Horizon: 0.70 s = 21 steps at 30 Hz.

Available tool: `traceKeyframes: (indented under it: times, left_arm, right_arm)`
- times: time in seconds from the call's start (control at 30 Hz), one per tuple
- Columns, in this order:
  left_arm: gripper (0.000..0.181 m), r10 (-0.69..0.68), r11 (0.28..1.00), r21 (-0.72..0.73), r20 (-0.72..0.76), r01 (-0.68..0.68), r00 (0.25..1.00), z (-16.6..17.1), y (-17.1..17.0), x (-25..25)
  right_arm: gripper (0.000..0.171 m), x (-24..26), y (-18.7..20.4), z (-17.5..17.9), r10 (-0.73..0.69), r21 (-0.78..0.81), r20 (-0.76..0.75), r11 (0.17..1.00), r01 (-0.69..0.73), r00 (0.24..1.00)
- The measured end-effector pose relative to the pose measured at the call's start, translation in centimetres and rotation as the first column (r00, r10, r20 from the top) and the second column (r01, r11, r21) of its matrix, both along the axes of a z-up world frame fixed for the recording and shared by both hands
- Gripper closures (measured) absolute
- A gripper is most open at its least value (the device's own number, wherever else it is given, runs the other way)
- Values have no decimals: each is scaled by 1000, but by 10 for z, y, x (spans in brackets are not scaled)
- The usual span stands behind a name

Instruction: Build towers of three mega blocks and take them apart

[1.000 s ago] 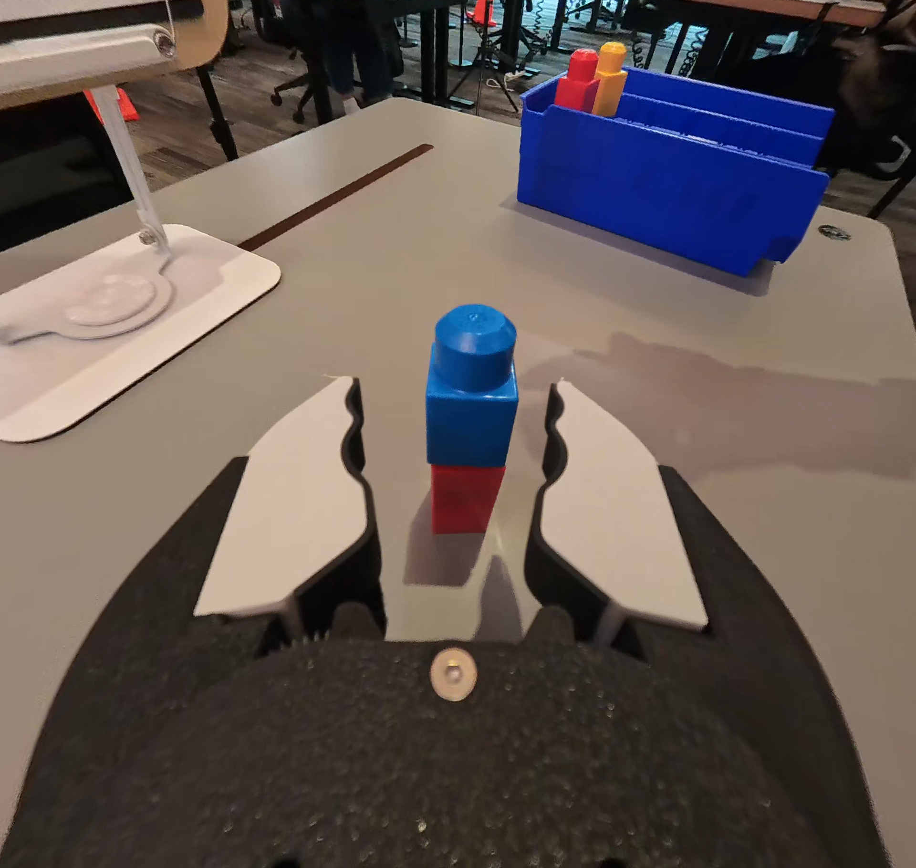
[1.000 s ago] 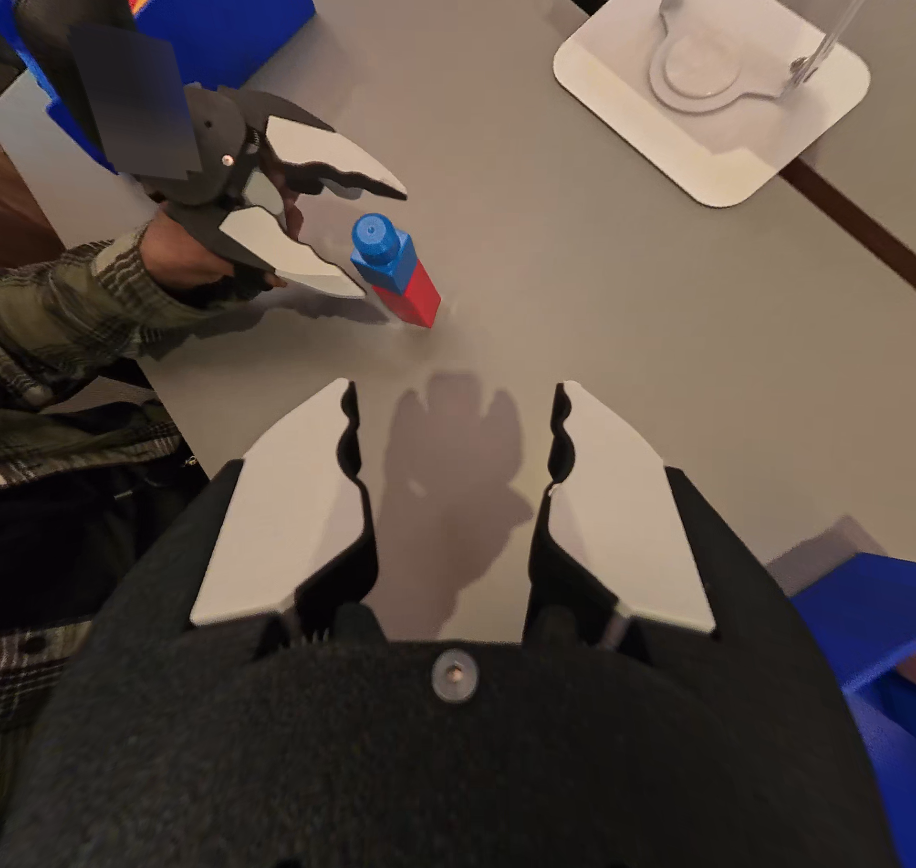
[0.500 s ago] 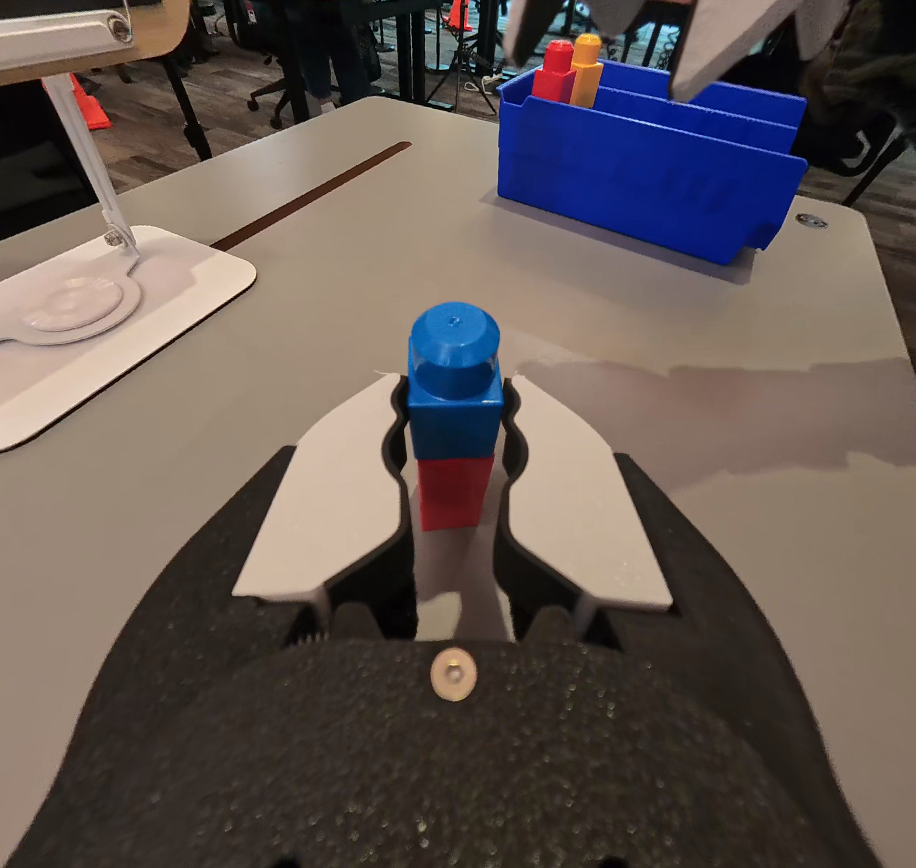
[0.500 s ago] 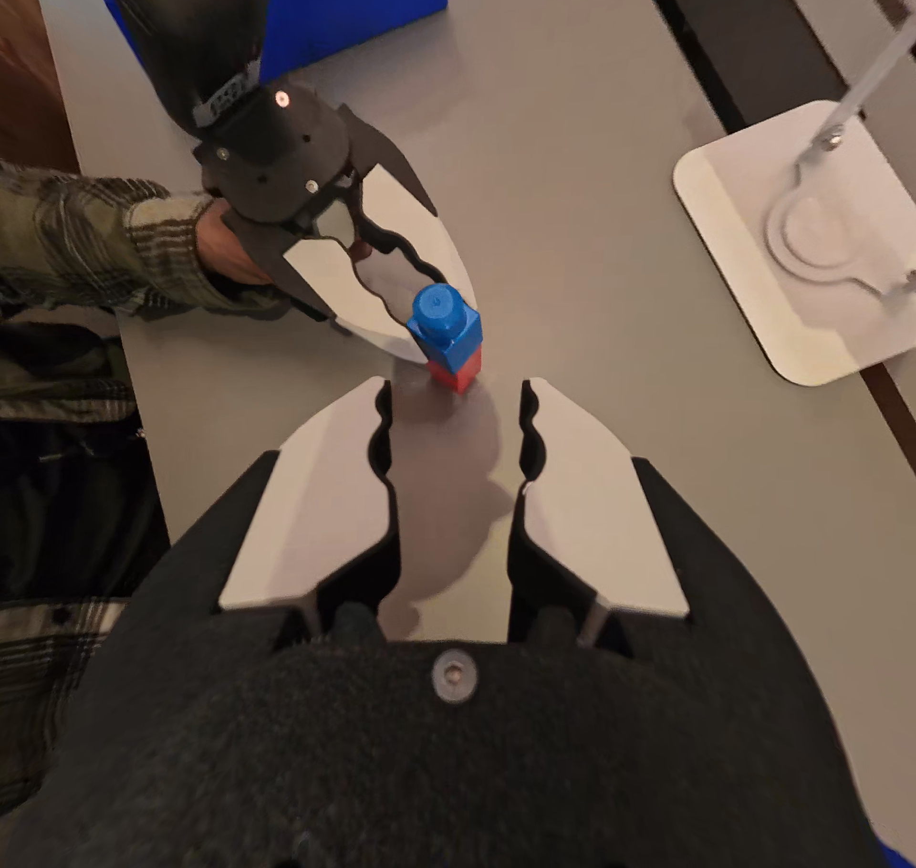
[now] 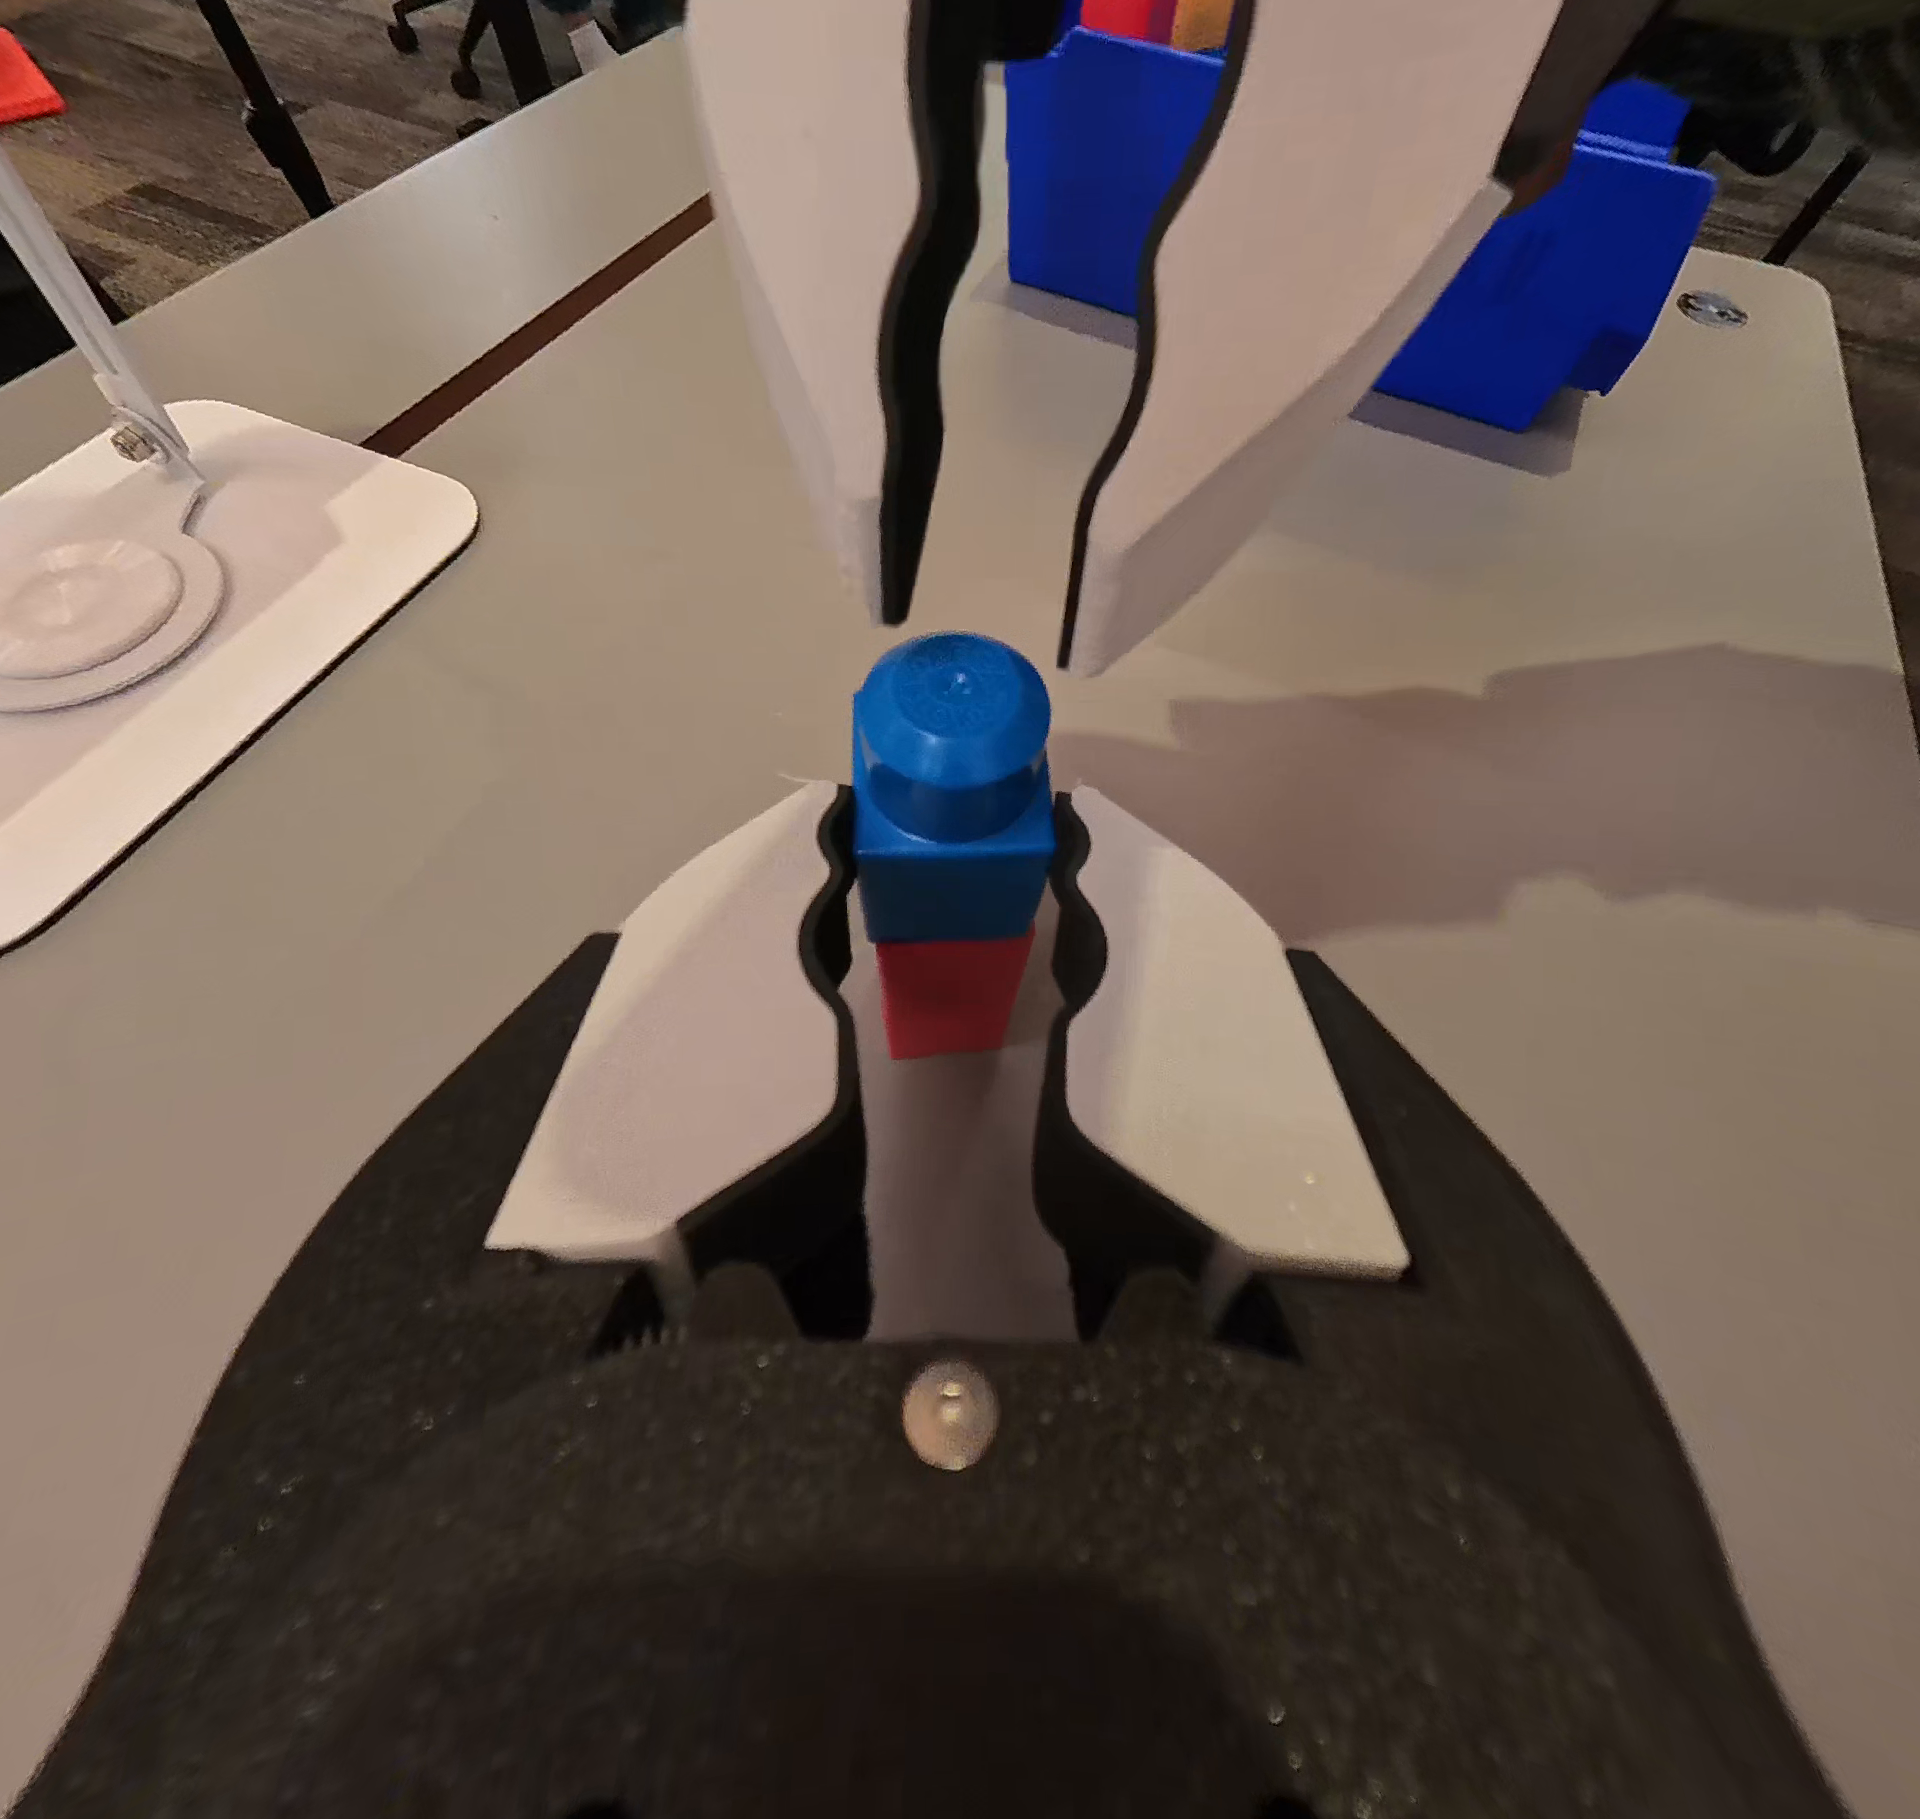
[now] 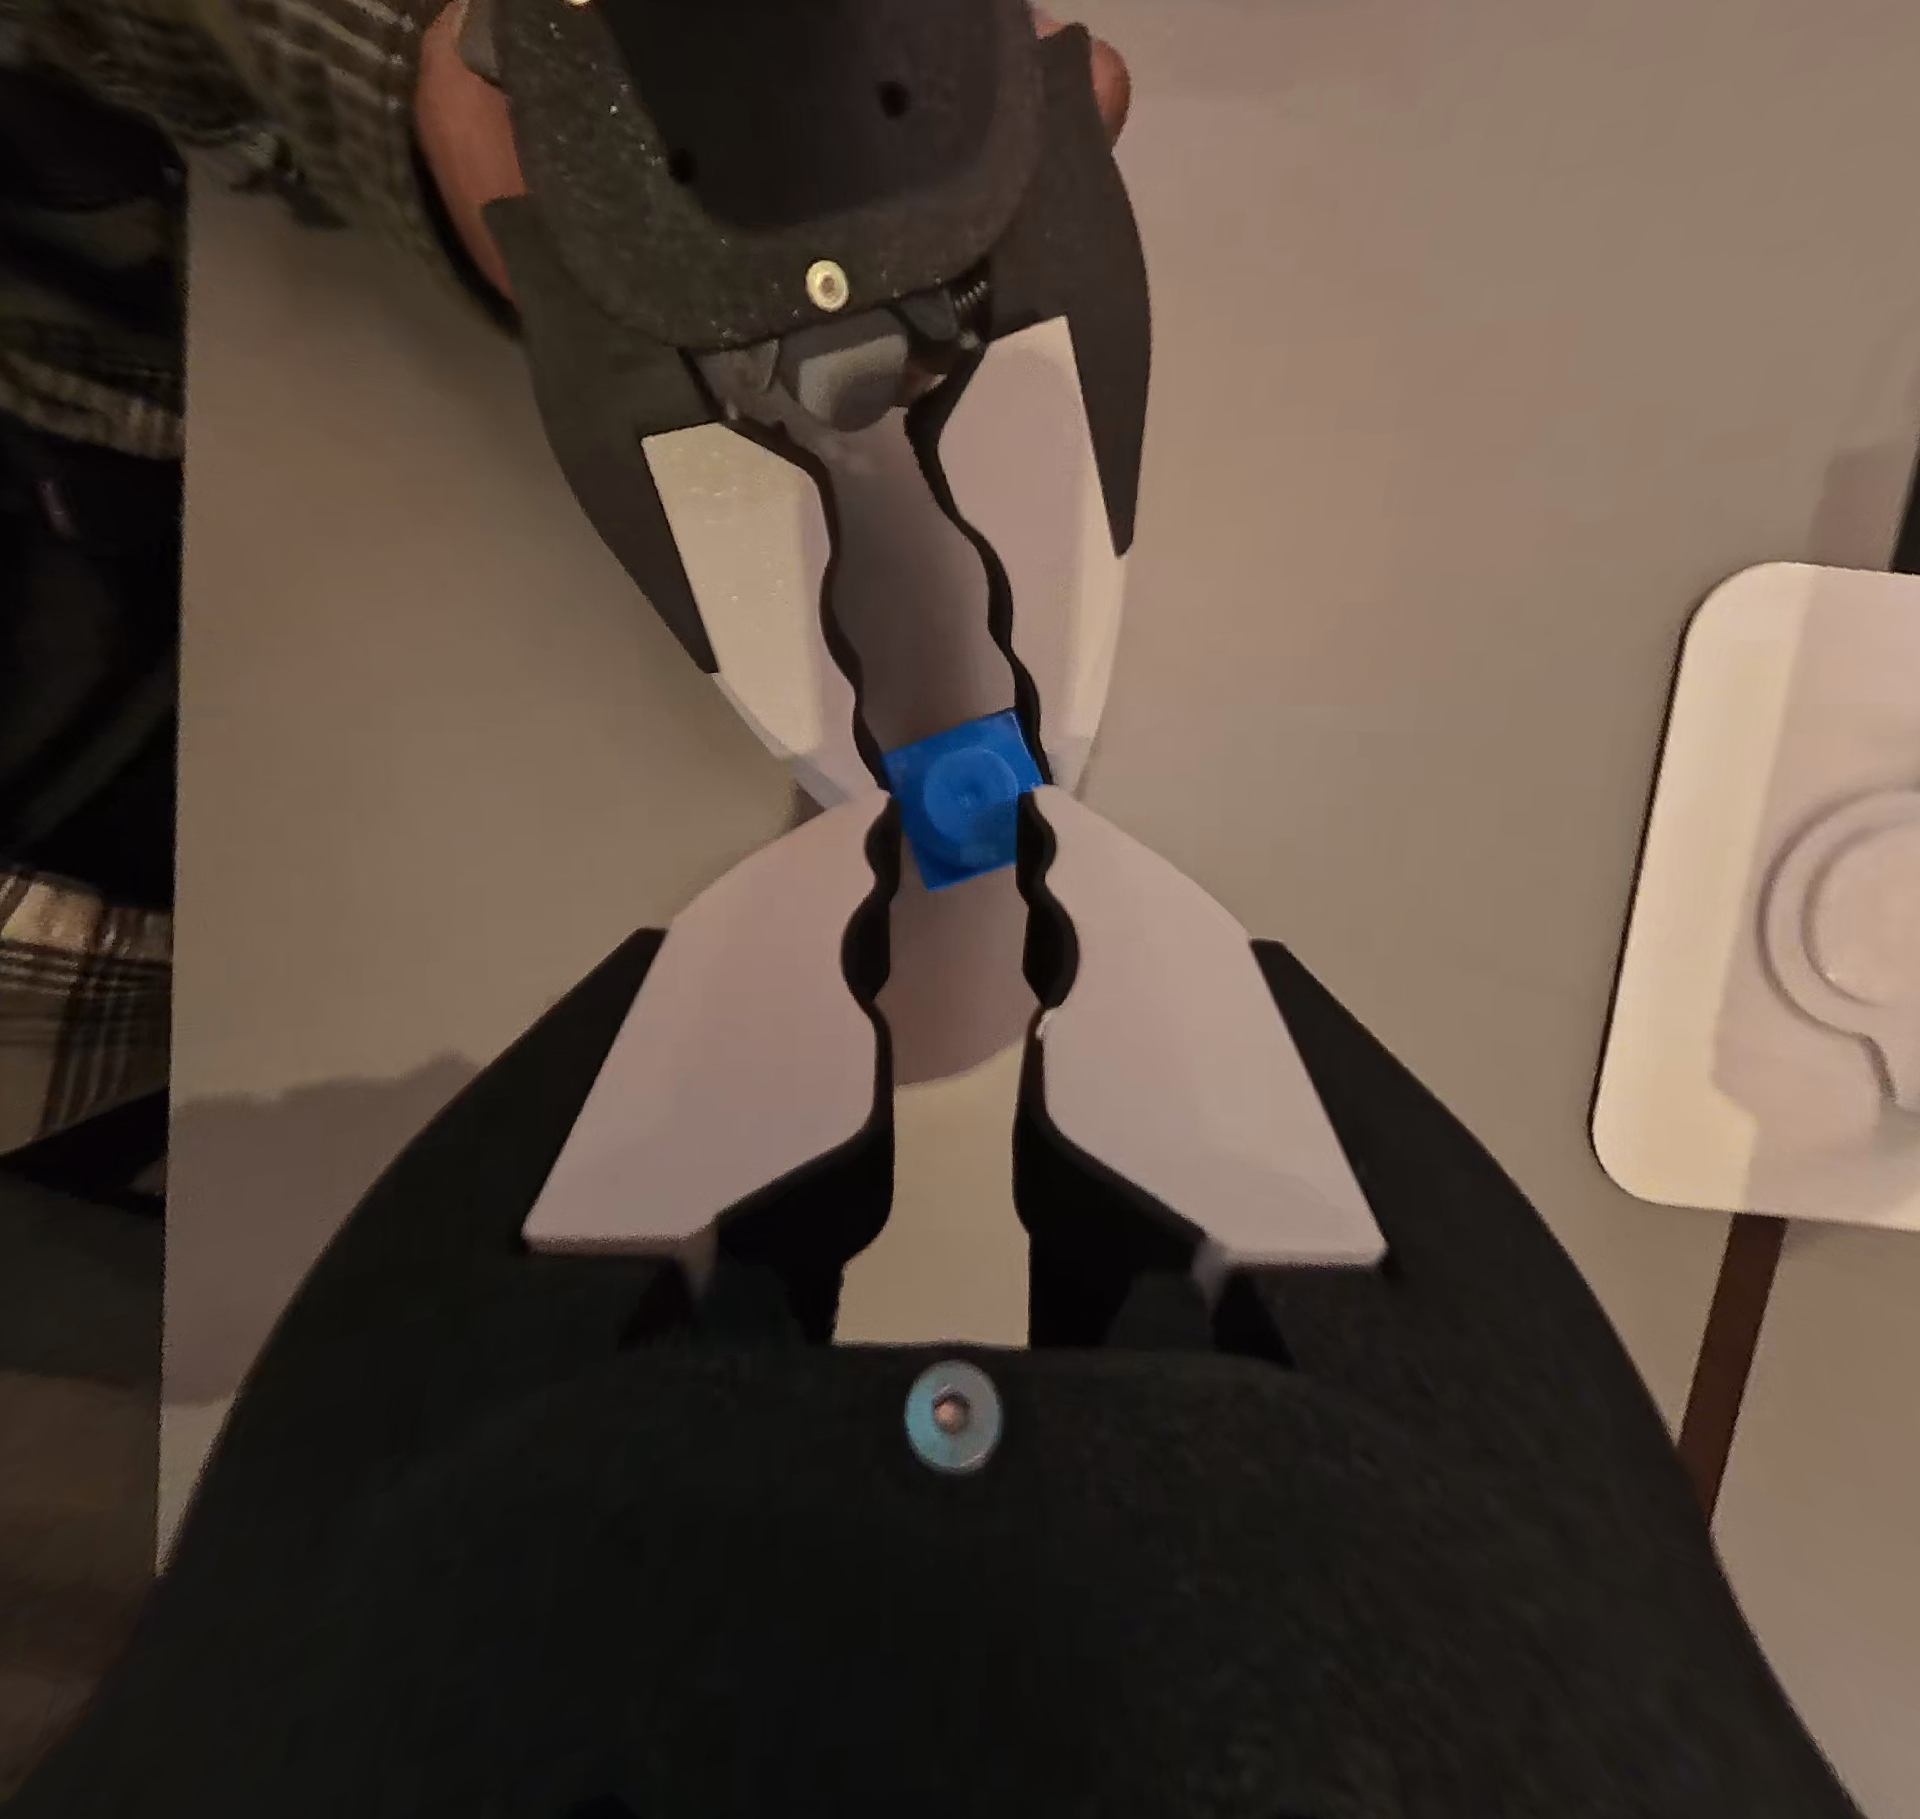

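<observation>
Blue block [image 5: 951, 850] on red block [image 5: 951, 1000] stays pinched by left jaws; right gripper [image 5: 977, 642], jaws spread, has descended over it.

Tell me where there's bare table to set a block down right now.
Free: grey table between the white stand base and the blue-on-red stack, and right of the stack, before the blue bin. Crowded: at the stack, left gripper shut on it, right gripper just above.

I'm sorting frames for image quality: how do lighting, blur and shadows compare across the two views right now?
Left wrist view: bright and even, blue block sharp, right gripper overhead slightly soft, its shadow falling across the table. Right wrist view: dimmer and warmer, edges of the left gripper mildly blurred, a round shadow beneath the stack.
</observation>
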<state>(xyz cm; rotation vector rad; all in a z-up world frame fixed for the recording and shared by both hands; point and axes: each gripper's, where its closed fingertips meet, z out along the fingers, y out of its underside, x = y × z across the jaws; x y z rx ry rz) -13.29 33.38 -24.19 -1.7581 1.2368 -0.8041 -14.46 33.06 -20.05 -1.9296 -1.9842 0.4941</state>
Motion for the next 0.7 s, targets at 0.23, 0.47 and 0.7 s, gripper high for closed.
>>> traceKeyframes:
  times: [0.23,0.47,0.7]
  left_arm:
    - [146,-14,1000,-4,-2,14,1000,0,0,0]
    - [146,-22,1000,-10,-2,22,1000,0,0,1]
    - [146,-35,999,0,-2,35,999,0,1,2]
  right_arm:
    - [155,-4,2,-6,24,-46,36,999,-23,999]
    - [154,0,2,-7,-10,-25,67,1000,12,998]
    - [154,0,2,-7,-25,10,67,1000,25,997]
